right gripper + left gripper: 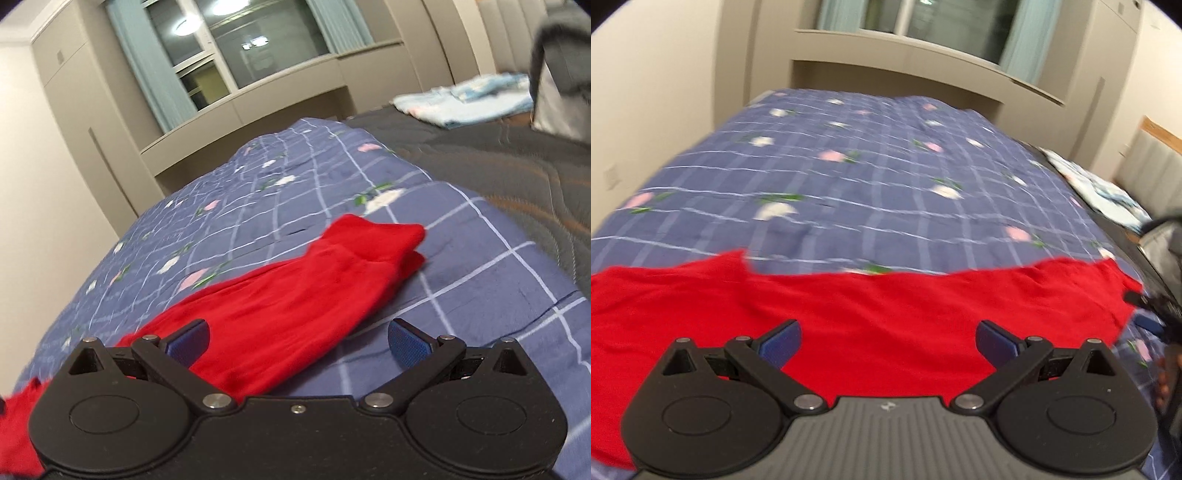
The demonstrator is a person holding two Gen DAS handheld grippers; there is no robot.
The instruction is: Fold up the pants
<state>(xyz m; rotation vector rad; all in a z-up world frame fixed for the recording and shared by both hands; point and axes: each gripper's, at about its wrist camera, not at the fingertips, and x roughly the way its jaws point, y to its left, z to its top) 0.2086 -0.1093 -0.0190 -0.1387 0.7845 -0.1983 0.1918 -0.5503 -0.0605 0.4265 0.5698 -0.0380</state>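
Note:
Red pants (871, 306) lie flat across the near part of a blue checked floral bedspread (849, 173). My left gripper (888, 341) hovers over their middle, jaws wide open and empty. In the right wrist view the pants (295, 291) run from lower left to a cuff end at the upper right. My right gripper (299, 341) is open and empty, its left finger (188, 341) over the red cloth and its right finger (408, 341) over the bedspread (461, 288). The right gripper also shows at the right edge of the left wrist view (1152, 306).
A dark grey quilt (498, 158) lies beyond the bedspread, with folded pale blue laundry (465, 99) on it. A window with curtains (240, 48) and beige cabinets stand behind the bed. A wall runs along the left side.

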